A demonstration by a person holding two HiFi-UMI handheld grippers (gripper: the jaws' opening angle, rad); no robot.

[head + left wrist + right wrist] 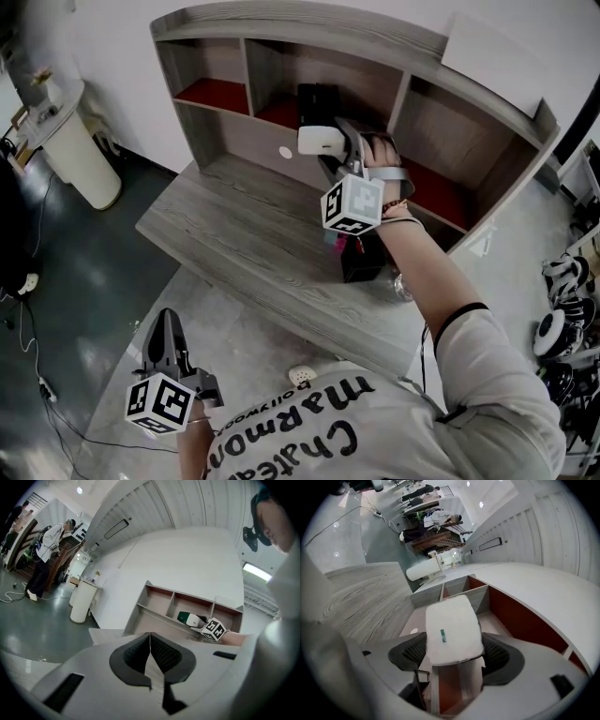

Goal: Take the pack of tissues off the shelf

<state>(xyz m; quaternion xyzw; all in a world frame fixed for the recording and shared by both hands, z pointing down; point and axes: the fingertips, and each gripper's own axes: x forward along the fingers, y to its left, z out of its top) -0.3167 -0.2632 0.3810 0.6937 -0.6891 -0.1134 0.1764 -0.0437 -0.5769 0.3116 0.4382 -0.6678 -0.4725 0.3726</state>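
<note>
The white pack of tissues [317, 141] sticks out to the left in front of the shelf's [234, 141] middle compartment. My right gripper [345, 142] is shut on it. In the right gripper view the pack [453, 627] fills the gap between both dark pads [412, 652], with a small green mark on its face. From the left gripper view the pack [190, 618] shows far off by the shelf [157, 603]. My left gripper [169, 326] hangs low over the floor, left of the desk; its jaws [150, 656] are shut on nothing.
A grey wooden desk [234, 234] runs under the shelf, whose compartments have red floors. A black box [361, 261] stands on the desk below my right wrist. A dark object [317, 98] stays deep in the middle compartment. A white bin [80, 155] stands far left, shoes [562, 328] at right.
</note>
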